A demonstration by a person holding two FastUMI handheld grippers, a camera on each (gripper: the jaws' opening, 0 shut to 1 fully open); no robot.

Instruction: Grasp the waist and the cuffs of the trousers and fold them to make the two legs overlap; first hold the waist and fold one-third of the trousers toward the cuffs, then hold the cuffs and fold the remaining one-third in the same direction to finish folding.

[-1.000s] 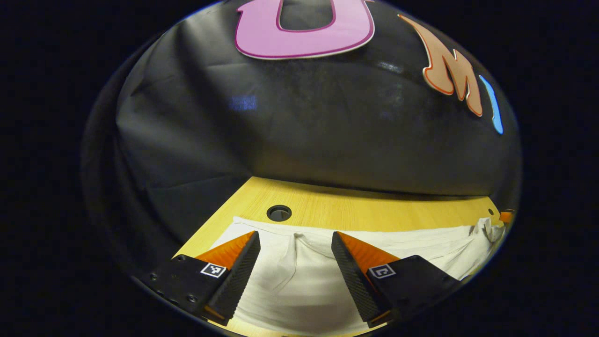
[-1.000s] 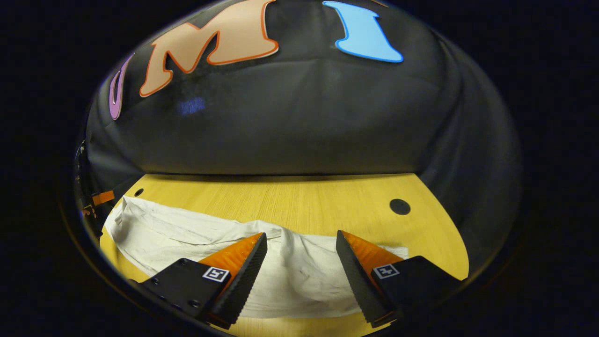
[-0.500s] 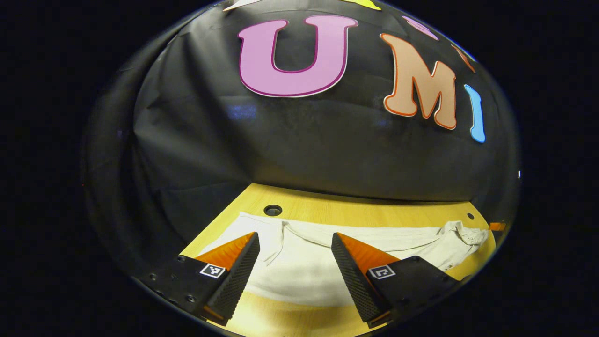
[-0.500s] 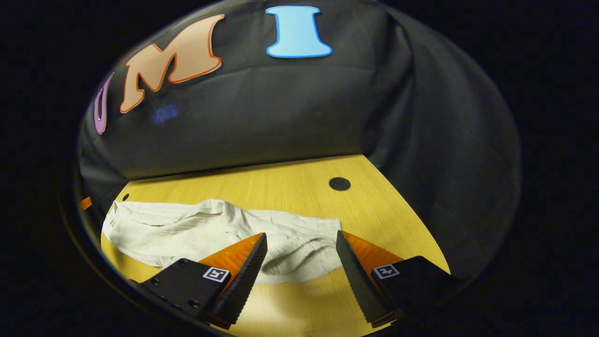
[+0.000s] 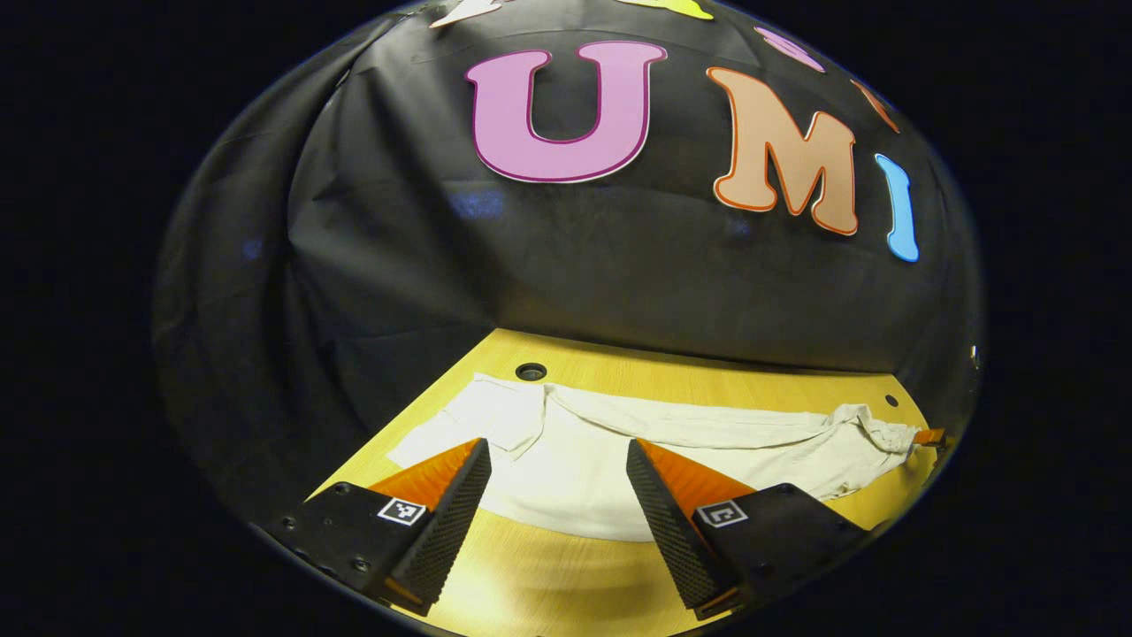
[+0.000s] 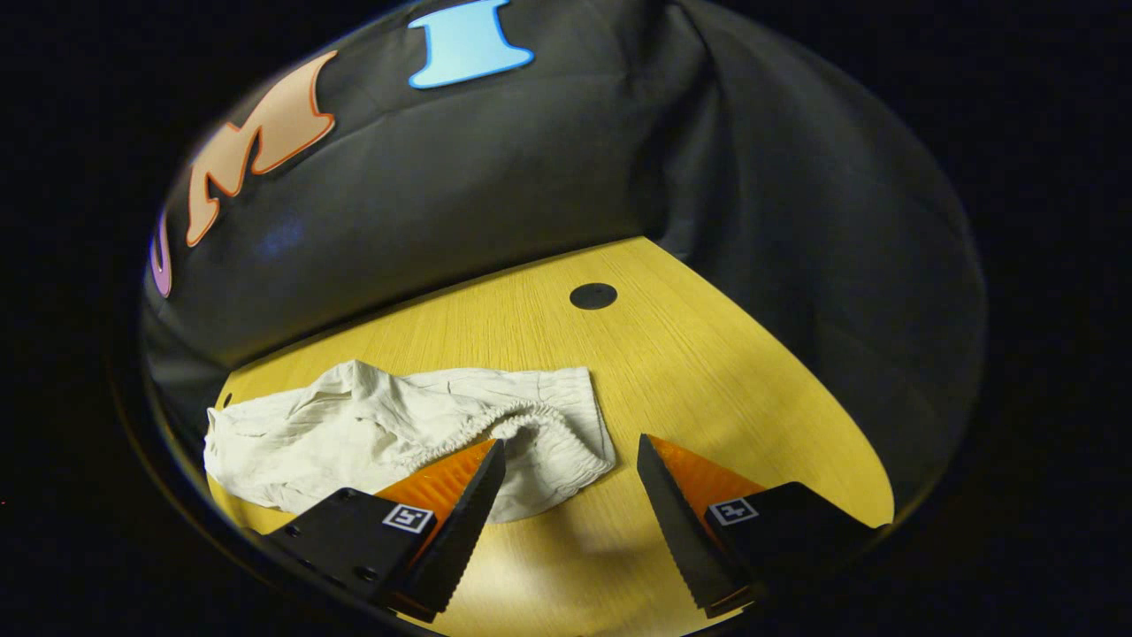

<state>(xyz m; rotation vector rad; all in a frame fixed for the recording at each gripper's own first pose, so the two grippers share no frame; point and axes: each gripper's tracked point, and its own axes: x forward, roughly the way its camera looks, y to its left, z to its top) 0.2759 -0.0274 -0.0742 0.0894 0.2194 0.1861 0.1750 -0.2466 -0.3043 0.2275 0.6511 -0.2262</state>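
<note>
**Both grippers held apart above the laid-out trousers**

In the left gripper view, the left gripper [image 5: 557, 495] is seen nearest, its two fingers spread wide with nothing between them but cloth and bare wood farther off. Just beyond the fingertips the pale trousers [image 5: 619, 451] are laid flat on the wooden table [image 5: 548, 584], stretched across from one end near the round hole [image 5: 531, 372] to a bunched end at the far right (which end is waist and which cuffs cannot be told there). Behind the table edge the black cloth wall [image 5: 398, 265] is hung.

In the right gripper view, the right gripper [image 6: 566, 495] is likewise held wide open and grips nothing. One finger [image 6: 460, 522] is seen over the near edge of the trousers [image 6: 371, 433]; contact cannot be judged. A gathered, elasticated hem is shown closest to that finger, and the rest of the garment is crumpled leftward. Farther back a dark round hole [image 6: 592, 295] is set in the table [image 6: 707, 372], well apart from the cloth.
</note>
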